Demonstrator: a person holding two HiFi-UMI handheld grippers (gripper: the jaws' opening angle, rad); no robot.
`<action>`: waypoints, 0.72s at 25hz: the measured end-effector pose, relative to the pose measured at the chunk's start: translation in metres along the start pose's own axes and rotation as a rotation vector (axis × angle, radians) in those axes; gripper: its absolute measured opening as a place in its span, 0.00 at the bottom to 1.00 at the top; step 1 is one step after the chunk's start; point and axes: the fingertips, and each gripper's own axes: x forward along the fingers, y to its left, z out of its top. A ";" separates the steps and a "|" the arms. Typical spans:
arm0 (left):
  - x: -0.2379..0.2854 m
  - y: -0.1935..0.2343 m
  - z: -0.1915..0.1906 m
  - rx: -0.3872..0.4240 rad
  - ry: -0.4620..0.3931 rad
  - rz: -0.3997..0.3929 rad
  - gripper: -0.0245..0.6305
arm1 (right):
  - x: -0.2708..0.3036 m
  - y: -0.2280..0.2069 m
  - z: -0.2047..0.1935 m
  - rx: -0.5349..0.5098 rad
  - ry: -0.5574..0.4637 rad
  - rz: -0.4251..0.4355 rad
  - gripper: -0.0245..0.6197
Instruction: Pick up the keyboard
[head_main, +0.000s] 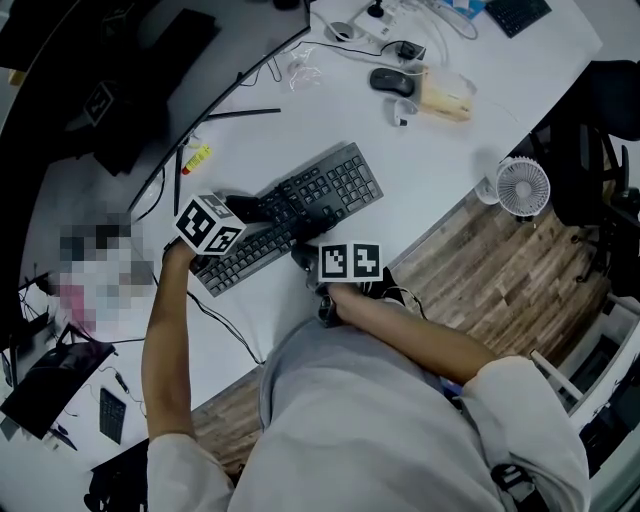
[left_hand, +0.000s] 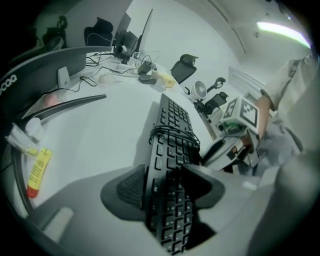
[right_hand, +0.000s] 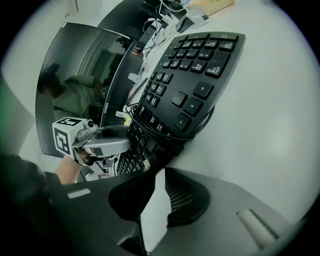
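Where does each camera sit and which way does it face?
Head view: on the person's head, steeply down on keyboard and desk; both forearms show.
Left gripper view: on left gripper, along the keyboard its jaws clamp.
Right gripper view: on right gripper, facing keyboard's edge; jaws apart.
Shared: the keyboard; each gripper view shows the other gripper.

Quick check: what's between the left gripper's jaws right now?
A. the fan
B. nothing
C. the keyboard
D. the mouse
C: in the left gripper view, the left gripper has one jaw on each side of the keyboard, closed against it.
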 end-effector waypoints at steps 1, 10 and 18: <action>-0.004 0.000 0.002 -0.018 -0.016 -0.007 0.04 | 0.000 0.000 0.000 -0.011 0.002 -0.001 0.12; -0.022 -0.007 0.014 -0.149 -0.063 -0.082 0.04 | -0.001 -0.004 -0.001 -0.036 0.010 -0.015 0.11; -0.025 -0.026 0.006 -0.170 -0.060 -0.187 0.04 | -0.002 -0.007 -0.001 -0.050 0.009 -0.028 0.10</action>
